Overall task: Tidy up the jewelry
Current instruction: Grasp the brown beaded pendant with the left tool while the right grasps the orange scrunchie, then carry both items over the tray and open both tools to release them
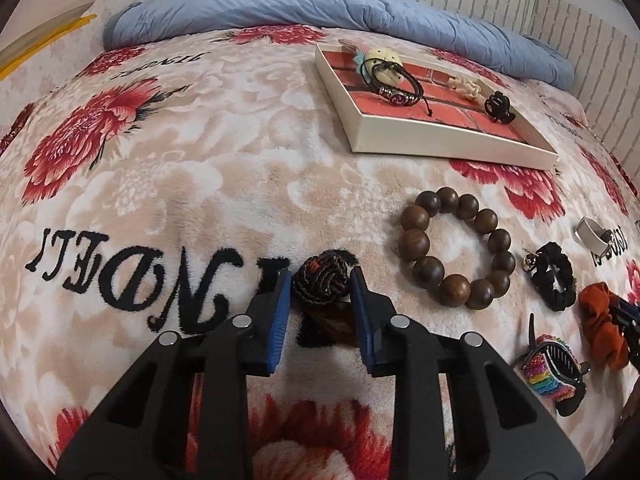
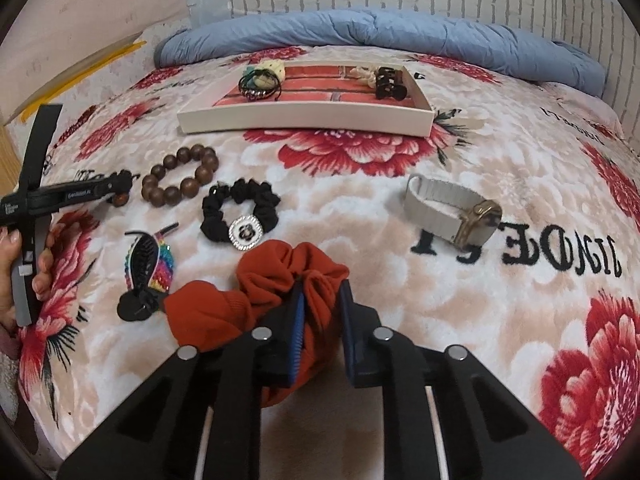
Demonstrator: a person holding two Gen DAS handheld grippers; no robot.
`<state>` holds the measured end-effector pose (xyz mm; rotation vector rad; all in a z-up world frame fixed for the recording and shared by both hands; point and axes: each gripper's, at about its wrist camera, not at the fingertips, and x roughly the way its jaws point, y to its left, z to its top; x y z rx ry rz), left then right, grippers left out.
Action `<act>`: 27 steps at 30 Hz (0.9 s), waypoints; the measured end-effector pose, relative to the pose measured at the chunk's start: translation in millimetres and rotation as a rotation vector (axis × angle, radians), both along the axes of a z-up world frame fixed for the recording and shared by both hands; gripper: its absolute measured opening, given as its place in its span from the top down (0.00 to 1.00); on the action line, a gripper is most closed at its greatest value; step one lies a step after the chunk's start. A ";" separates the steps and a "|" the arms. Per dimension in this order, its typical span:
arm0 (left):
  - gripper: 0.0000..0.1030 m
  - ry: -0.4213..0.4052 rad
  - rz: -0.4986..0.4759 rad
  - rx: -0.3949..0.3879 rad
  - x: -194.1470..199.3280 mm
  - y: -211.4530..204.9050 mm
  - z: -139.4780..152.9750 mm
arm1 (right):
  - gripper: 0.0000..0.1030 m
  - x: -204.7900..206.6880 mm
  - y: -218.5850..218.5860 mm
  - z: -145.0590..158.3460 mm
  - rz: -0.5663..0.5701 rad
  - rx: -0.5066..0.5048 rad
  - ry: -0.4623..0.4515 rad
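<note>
Flanking wooden bead bracelet (image 1: 456, 249), black scrunchie (image 2: 239, 216)

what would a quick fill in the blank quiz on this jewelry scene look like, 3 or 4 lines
1. The right hand-held gripper is shut on the ____ scrunchie.
2. The wooden bead bracelet lies on the ____, outside the tray.
3. The black hair claw sits inside the ____.
4. The left hand-held gripper grips a dark ____ band.

Missing words: orange; blanket; tray; braided
</note>
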<state>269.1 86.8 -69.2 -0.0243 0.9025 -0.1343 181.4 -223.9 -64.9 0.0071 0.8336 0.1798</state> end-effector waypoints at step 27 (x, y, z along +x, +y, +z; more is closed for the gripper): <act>0.73 -0.136 -0.067 -0.093 82.9 -53.8 77.4 | 0.89 141.9 -25.9 95.0 -0.055 0.097 -0.229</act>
